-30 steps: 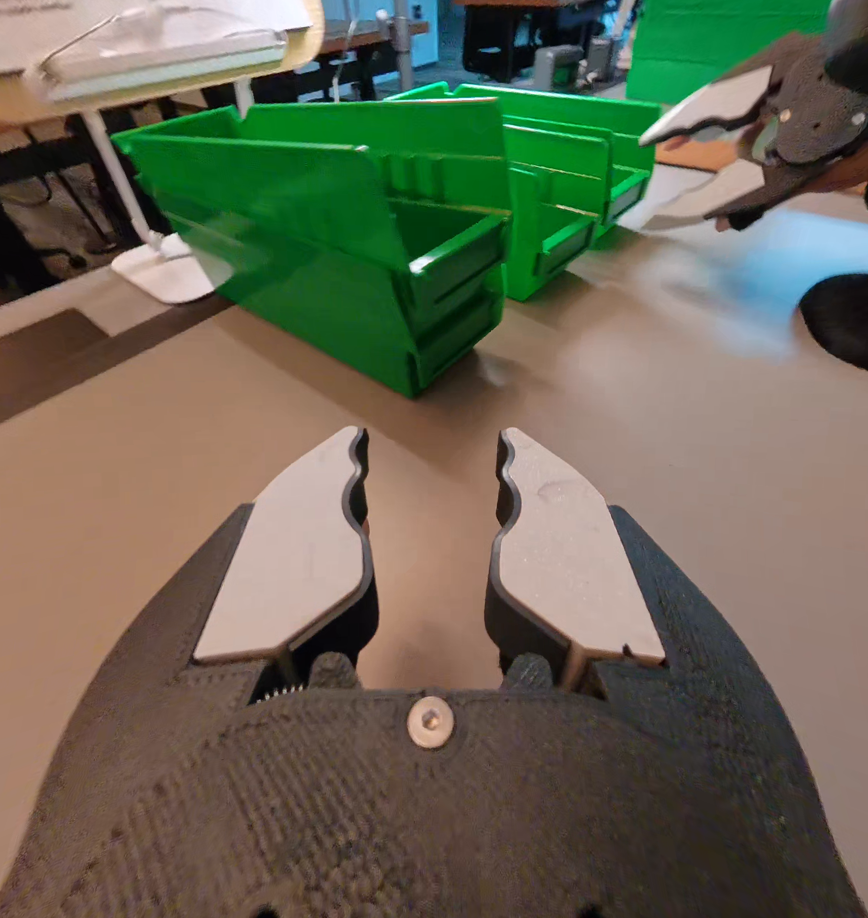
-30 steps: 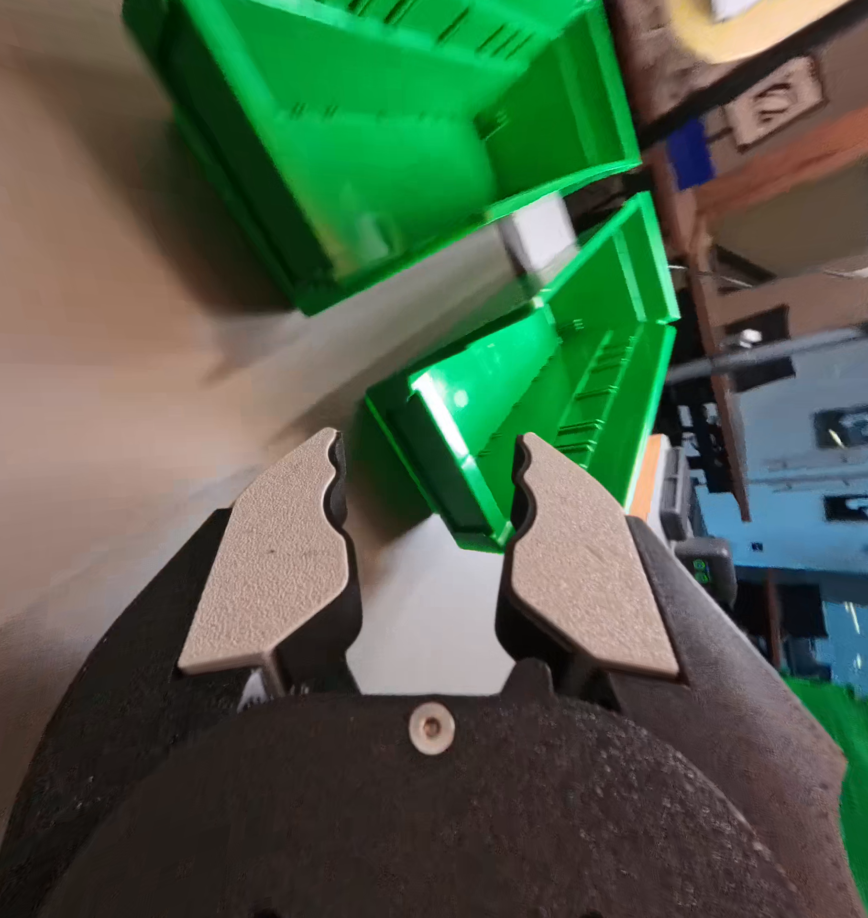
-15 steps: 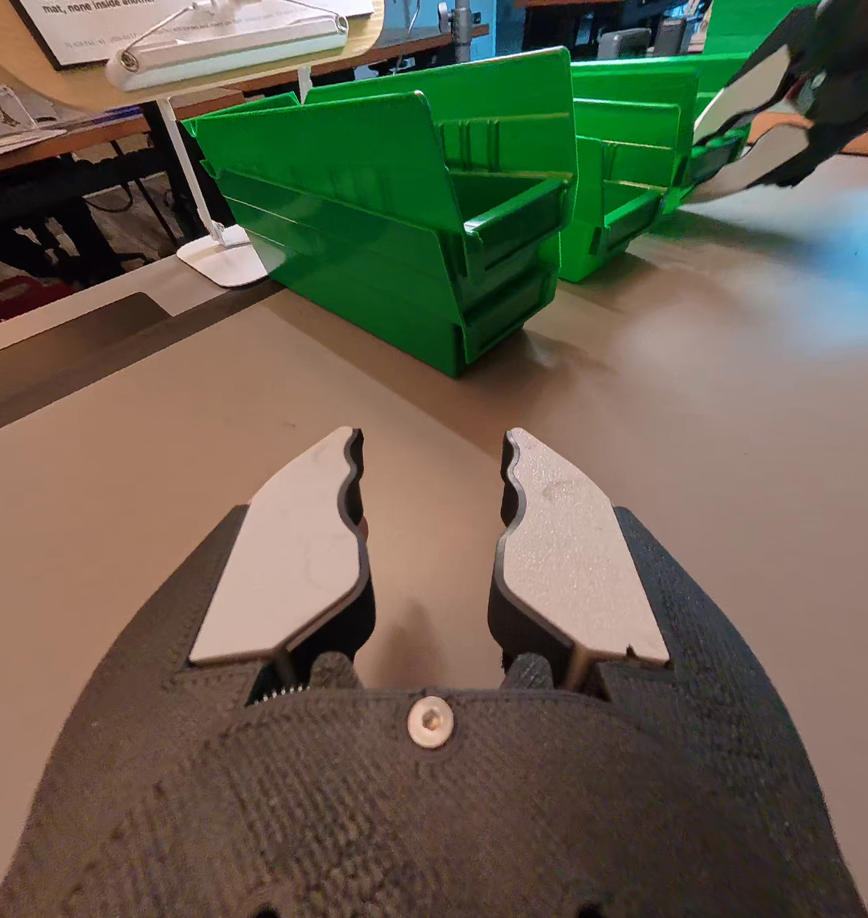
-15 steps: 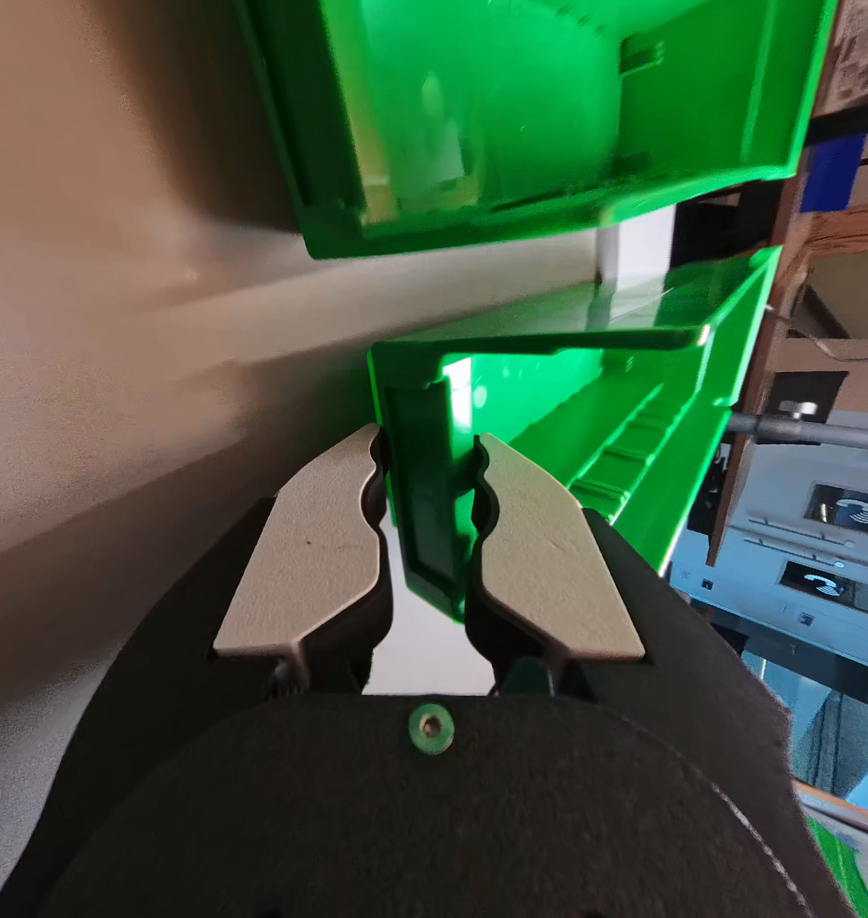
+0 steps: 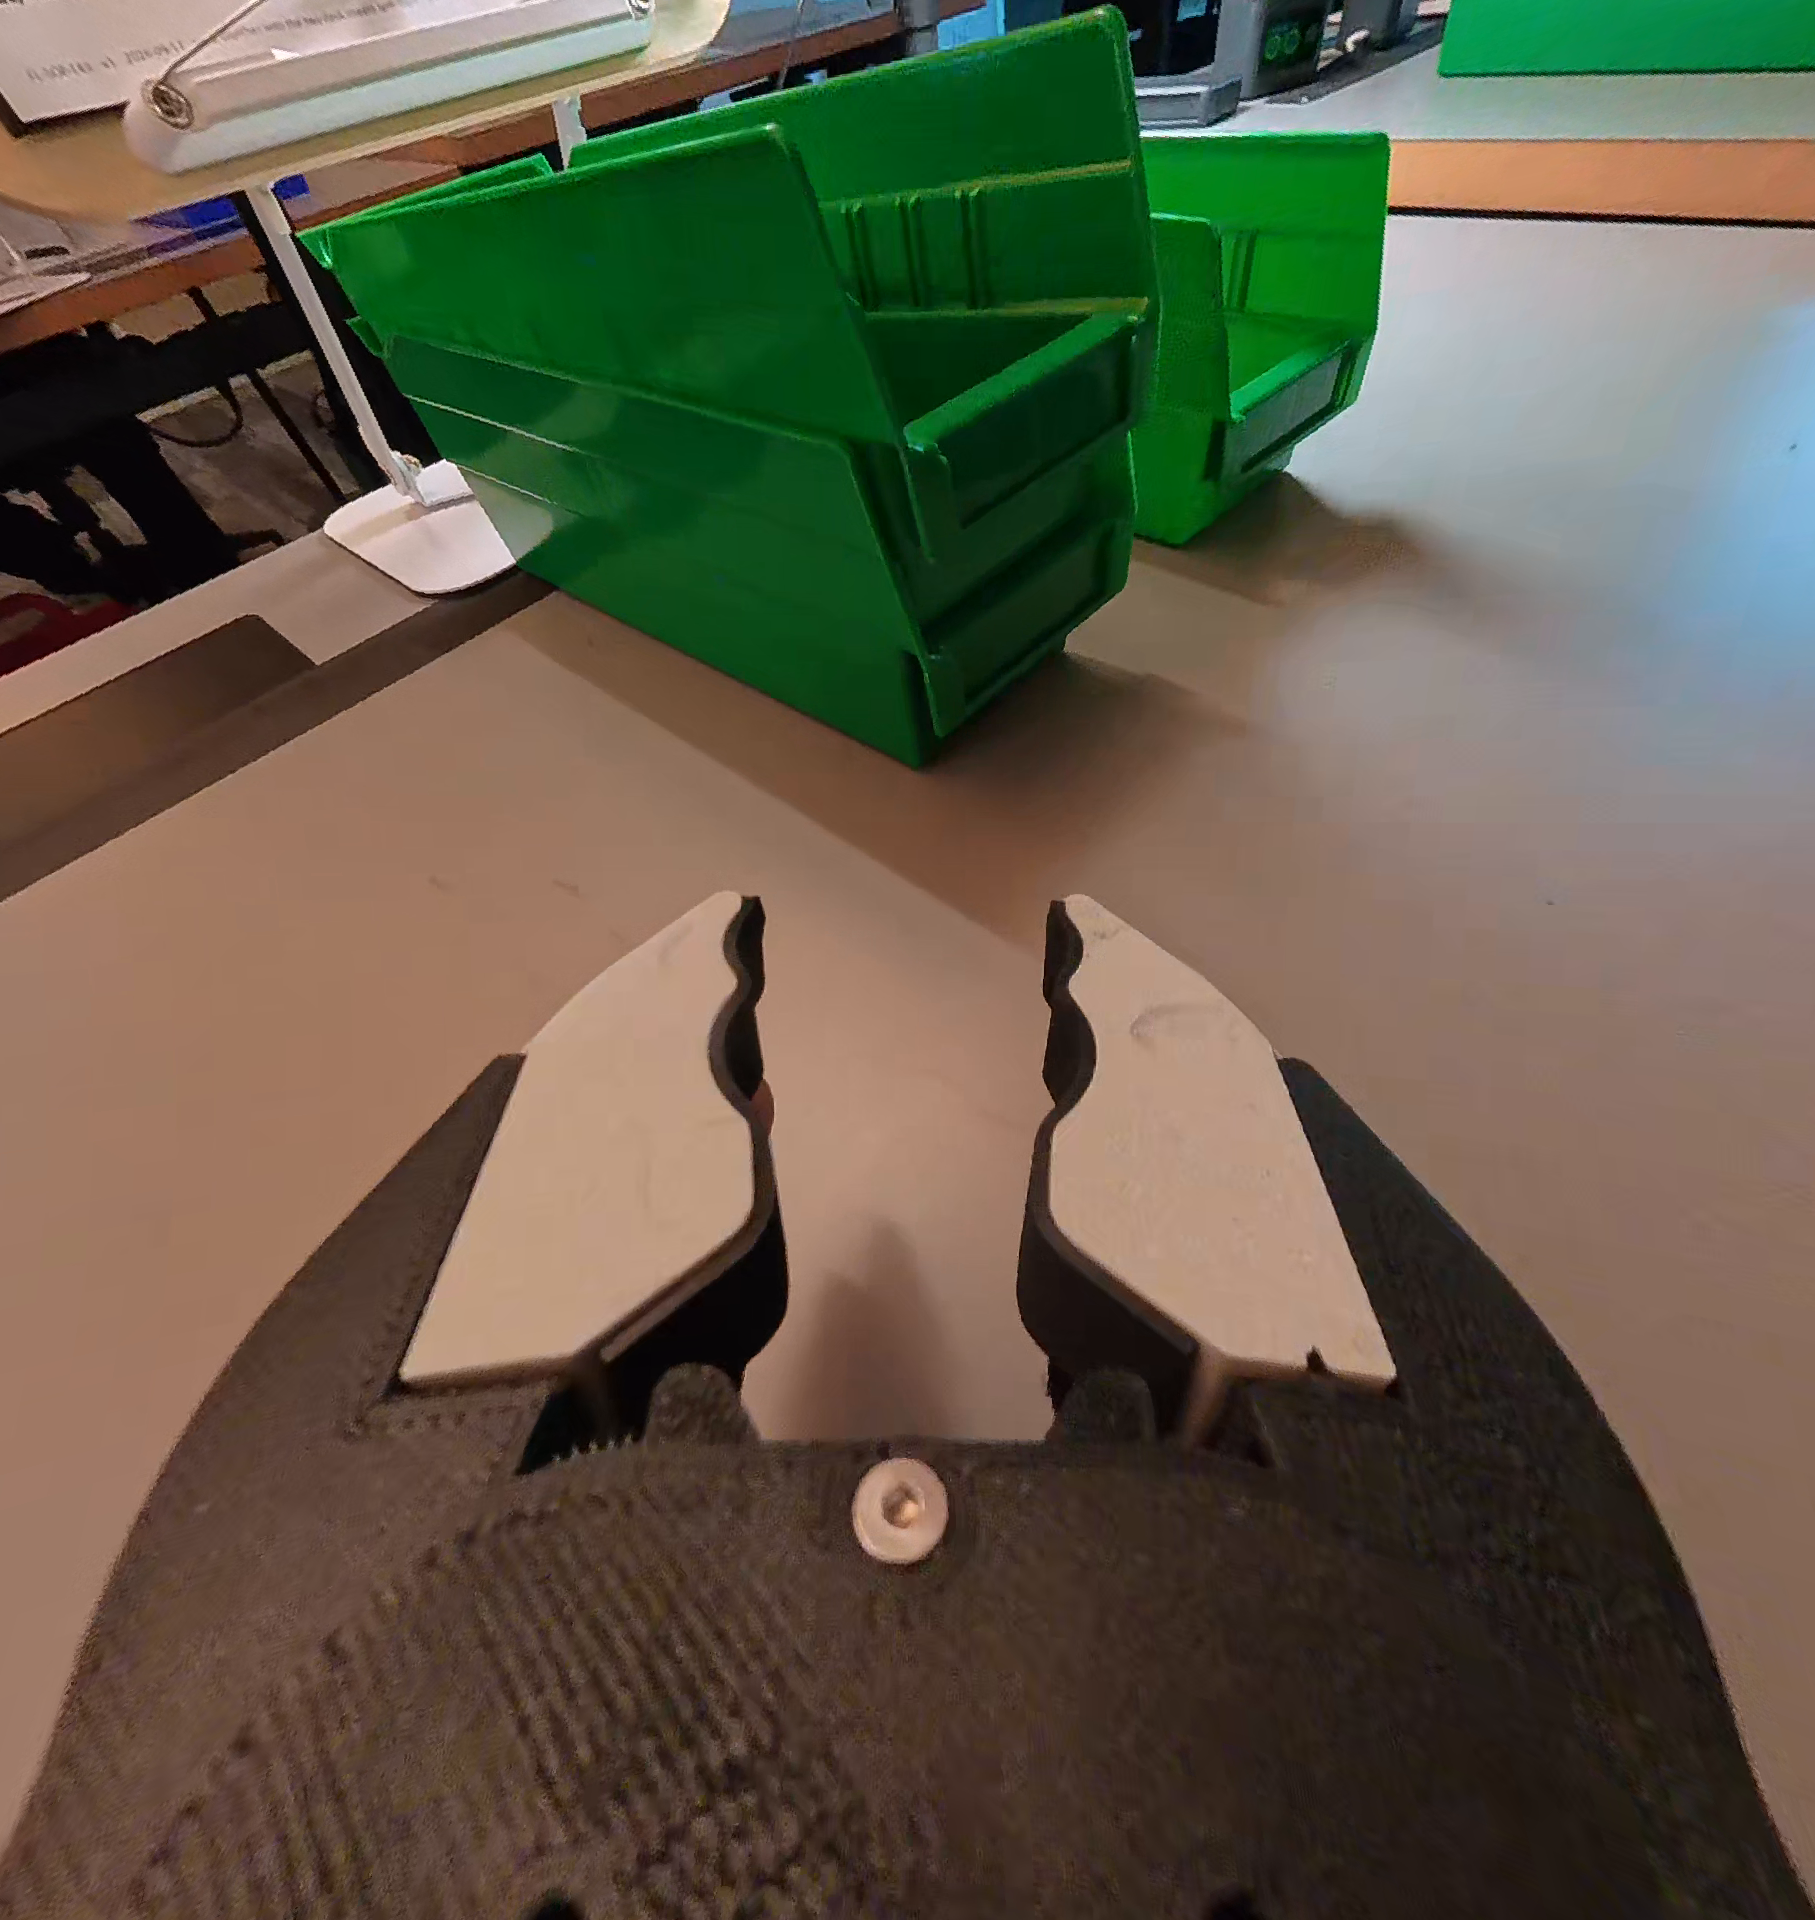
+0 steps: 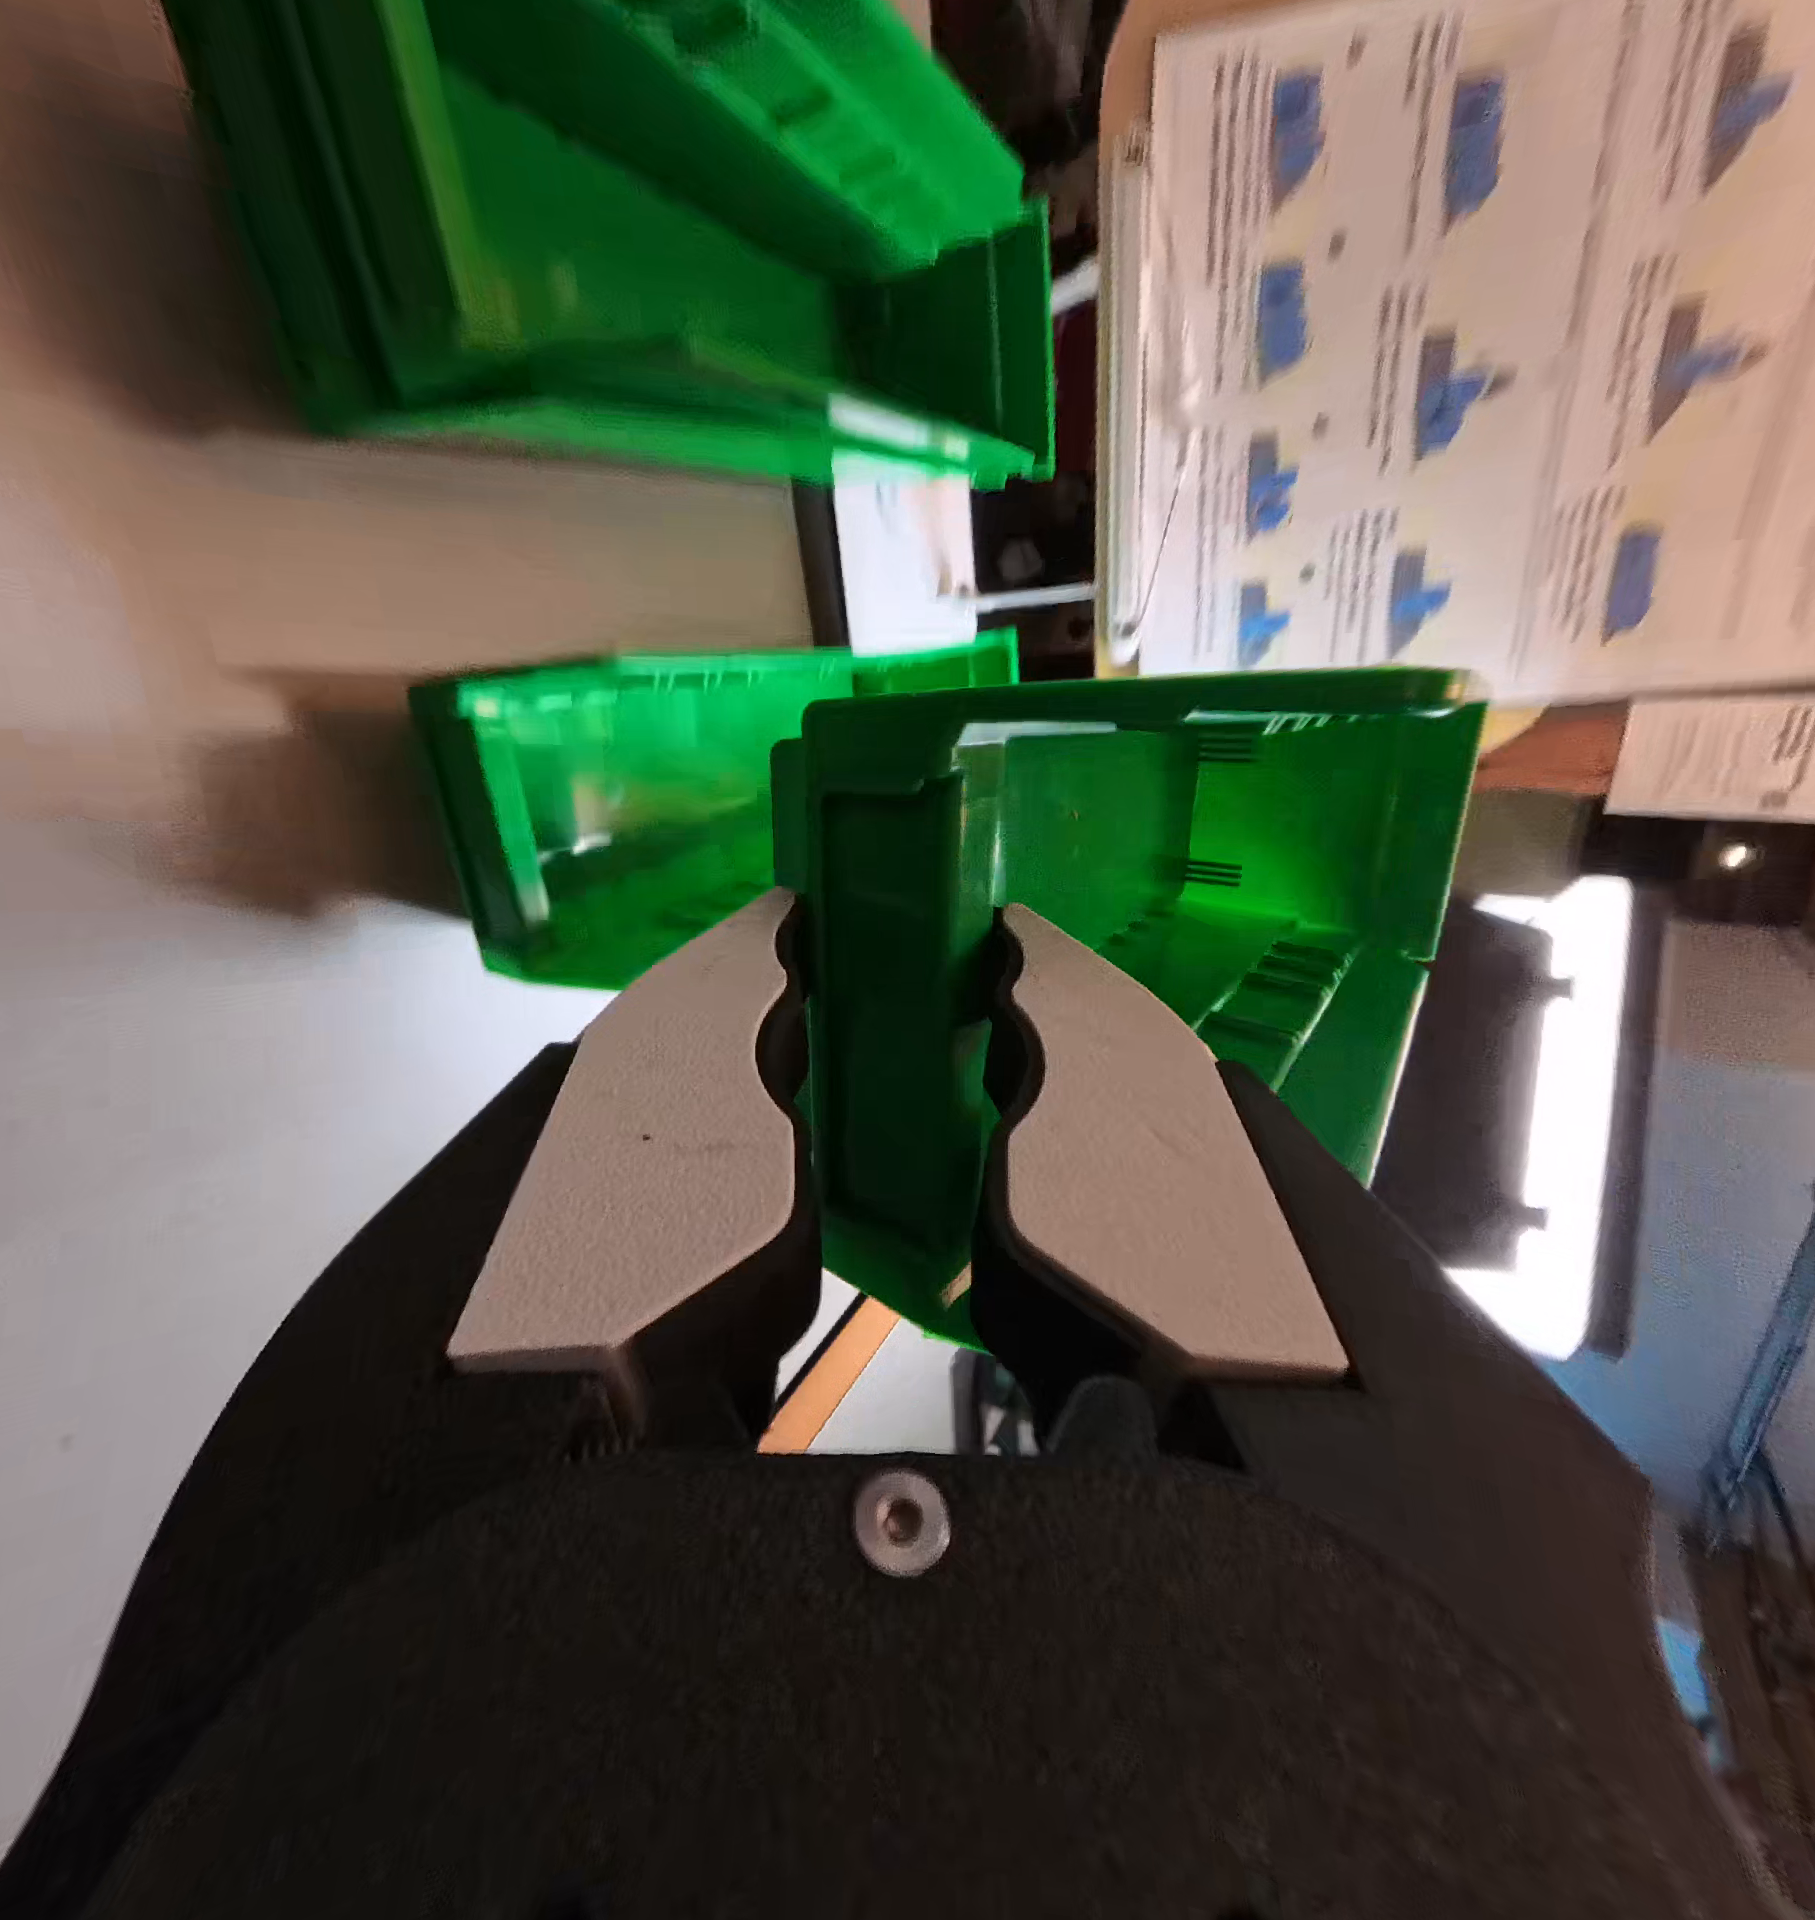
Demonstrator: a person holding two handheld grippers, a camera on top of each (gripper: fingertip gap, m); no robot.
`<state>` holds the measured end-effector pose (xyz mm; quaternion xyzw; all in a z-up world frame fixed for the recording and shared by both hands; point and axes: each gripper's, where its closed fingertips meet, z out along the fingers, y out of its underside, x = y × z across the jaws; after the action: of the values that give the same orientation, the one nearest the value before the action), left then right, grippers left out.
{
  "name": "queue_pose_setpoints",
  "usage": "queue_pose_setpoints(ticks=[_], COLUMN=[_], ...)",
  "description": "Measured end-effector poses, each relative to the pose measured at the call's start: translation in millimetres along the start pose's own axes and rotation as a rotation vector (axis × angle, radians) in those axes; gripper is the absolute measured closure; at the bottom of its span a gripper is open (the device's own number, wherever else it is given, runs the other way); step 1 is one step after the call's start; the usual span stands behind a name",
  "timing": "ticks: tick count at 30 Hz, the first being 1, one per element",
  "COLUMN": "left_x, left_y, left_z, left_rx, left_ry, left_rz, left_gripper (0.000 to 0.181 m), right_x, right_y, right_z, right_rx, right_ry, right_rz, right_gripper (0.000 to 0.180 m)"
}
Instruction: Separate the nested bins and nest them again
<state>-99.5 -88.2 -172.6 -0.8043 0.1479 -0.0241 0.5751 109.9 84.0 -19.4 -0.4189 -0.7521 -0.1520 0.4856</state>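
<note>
A stack of nested green bins (image 5: 737,436) stands on the tan table, ahead of my left gripper (image 5: 903,914). That gripper is open and empty, low over the table and well short of the stack. A single green bin (image 5: 1277,343) stands behind the stack to the right. In the tilted right wrist view, my right gripper (image 6: 898,914) is shut on the front lip of a green bin (image 6: 1090,831), held up off the table. Another green bin (image 6: 622,810) sits on the table just beyond it. The stack (image 6: 622,208) shows blurred farther off.
A white stand foot (image 5: 415,520) sits at the table's far left edge, behind the stack. A board with printed sheets (image 6: 1454,343) hangs above it. A dark strip (image 5: 155,727) runs along the left side of the table (image 5: 1505,831). Other desks stand beyond.
My right gripper shut on the front lip of the bin and lifted it away from the bin under it. It is gone from the left wrist view. My left gripper stayed open.
</note>
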Motion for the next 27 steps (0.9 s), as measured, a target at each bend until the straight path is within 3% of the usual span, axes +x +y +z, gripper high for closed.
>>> queue_pose_setpoints(ticks=[6, 11, 27], left_x=[-4, -6, -7], left_y=[1, -4, -15], left_z=[0, -3, -12], left_rx=[0.01, 0.033, 0.077], left_ry=[-0.045, -0.064, -0.082], left_rz=[-0.006, -0.016, 0.003], left_gripper=[0.127, 0.125, 0.125], right_x=[6, -11, -68], right_y=[-85, -125, -141], right_z=[35, 71, 121], right_rx=[0.076, 0.068, 0.019], right_ry=[-0.034, -0.124, -0.229], right_rz=[-0.064, -0.075, -0.133], right_gripper=[0.148, 0.148, 0.148])
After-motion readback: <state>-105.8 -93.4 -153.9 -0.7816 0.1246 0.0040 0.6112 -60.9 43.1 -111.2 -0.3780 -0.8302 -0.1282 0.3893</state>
